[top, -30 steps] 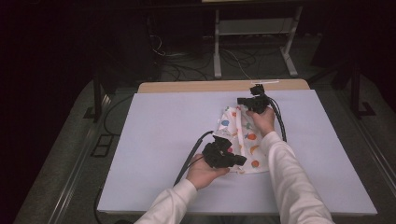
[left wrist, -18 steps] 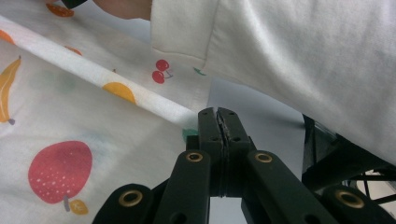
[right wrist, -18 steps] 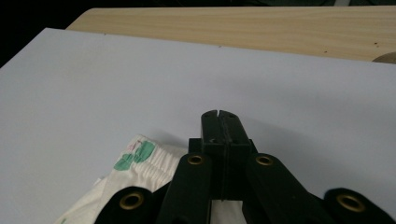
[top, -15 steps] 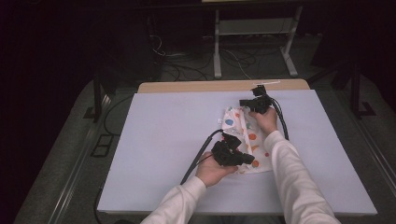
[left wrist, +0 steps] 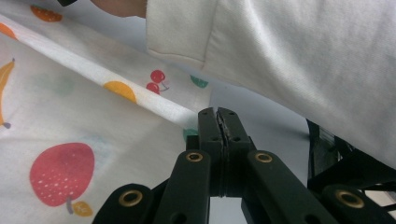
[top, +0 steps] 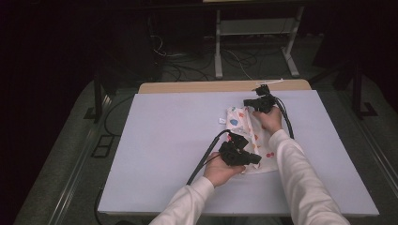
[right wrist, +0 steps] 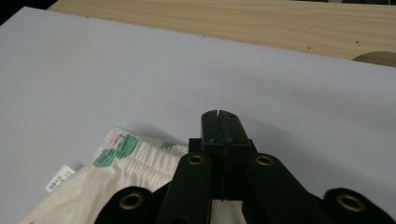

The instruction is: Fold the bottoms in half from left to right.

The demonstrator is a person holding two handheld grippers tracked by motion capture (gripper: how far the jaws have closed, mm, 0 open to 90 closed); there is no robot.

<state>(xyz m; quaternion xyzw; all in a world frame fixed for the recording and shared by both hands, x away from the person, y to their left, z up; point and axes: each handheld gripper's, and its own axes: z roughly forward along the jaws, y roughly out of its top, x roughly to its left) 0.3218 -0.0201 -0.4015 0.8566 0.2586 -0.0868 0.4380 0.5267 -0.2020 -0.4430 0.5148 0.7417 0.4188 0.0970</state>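
Observation:
A white cloth printed with fruit lies crumpled on the pale mat, right of centre. My left gripper lies over the cloth's near end, pointing right. In the left gripper view its jaws are shut, tips at a folded edge of the cloth, with nothing showing between them. My right gripper is at the cloth's far end. Its jaws are shut above the elastic hem, tips out over bare mat.
The right arm's white sleeve crosses just beyond the left gripper. A small label sticks out from the hem. A wooden table edge runs behind the mat. Cables trail from both grippers.
The left gripper has slid to the right, further over the near end of the cloth. The right gripper and the cloth's far end have stayed put.

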